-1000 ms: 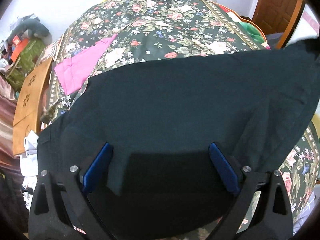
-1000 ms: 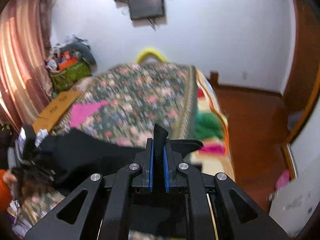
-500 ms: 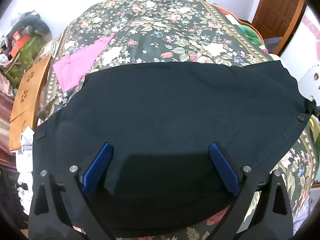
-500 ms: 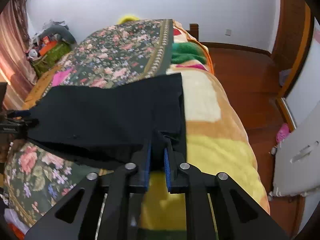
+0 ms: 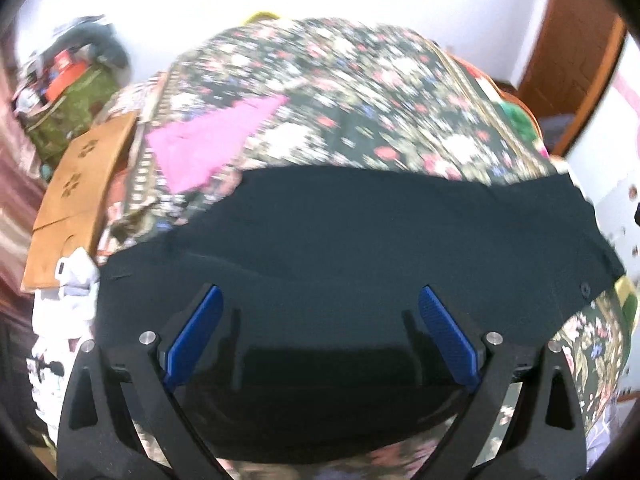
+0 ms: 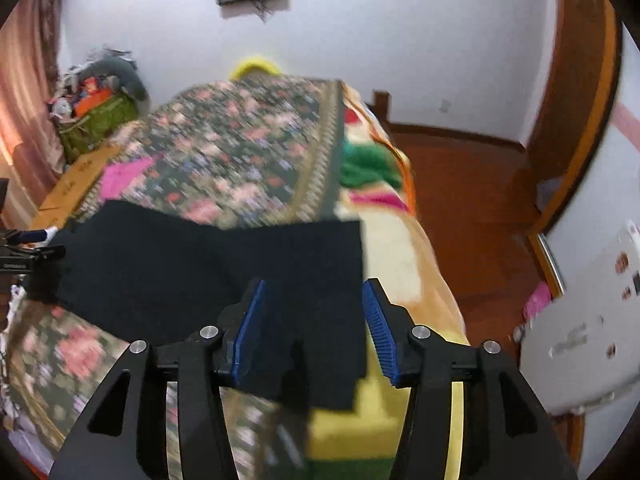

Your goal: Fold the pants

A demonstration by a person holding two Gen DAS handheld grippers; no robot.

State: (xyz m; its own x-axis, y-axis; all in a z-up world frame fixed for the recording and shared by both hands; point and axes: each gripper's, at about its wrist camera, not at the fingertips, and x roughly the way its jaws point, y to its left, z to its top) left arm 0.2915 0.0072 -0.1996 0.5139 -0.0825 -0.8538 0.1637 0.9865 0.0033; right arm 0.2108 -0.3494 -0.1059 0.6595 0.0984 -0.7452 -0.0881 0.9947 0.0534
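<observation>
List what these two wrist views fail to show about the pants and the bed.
- Left wrist view: near edge of the black pants is hidden behind the left gripper.
- Both views: floral bedspread pattern is motion-blurred.
- Right wrist view: left end of the pants merges with dark gear at the frame edge; the right gripper covers the hem.

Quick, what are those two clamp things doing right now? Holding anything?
Left tool: open, holding nothing, over the black pants lying on the bed.
Right tool: open, holding nothing, the pants edge between its fingers.
</observation>
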